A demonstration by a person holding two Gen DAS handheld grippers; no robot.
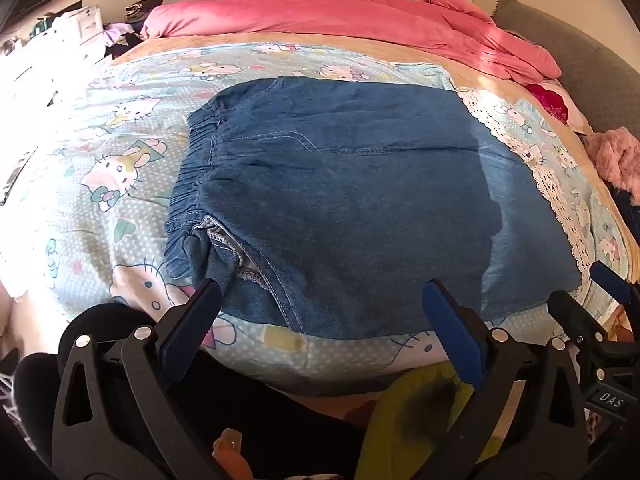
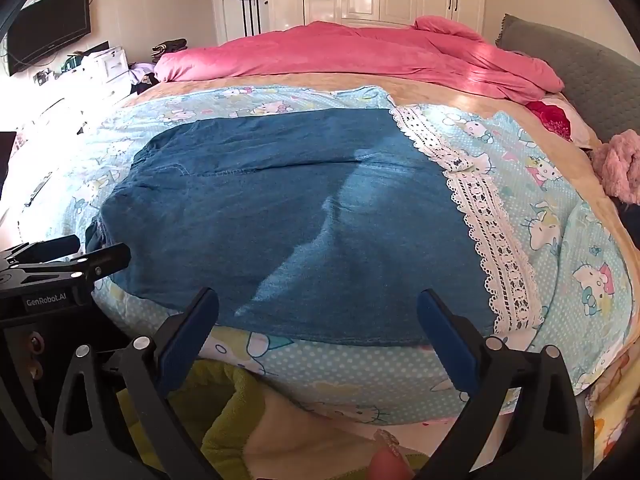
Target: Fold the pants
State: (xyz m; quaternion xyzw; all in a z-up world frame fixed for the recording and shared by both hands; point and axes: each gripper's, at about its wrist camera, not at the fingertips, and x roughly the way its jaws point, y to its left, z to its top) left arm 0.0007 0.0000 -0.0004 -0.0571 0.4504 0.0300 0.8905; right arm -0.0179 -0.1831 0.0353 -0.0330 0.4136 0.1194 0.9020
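Note:
Blue denim pants (image 1: 340, 200) lie flat on the cartoon-cat sheet (image 1: 100, 184), doubled over into a broad block. Their gathered elastic waistband (image 1: 188, 184) is at the left. My left gripper (image 1: 320, 286) stands open over the near edge of the pants, its left fingertip (image 1: 208, 286) close to the waistband corner, with nothing pinched. In the right wrist view the same pants (image 2: 280, 208) fill the middle. My right gripper (image 2: 318, 294) hovers open above their near hem, holding nothing. Each gripper also shows in the other's view: the right gripper (image 1: 588, 292) and the left gripper (image 2: 96, 250).
A pink duvet (image 2: 360, 56) is bunched along the far side of the bed. A grey headboard (image 2: 580, 72) and a pink fluffy item (image 2: 616, 164) are at the right. White lace trim (image 2: 488, 224) runs beside the pants. Green fabric (image 2: 224, 408) lies below the bed's near edge. A dresser (image 2: 108, 64) stands at the left.

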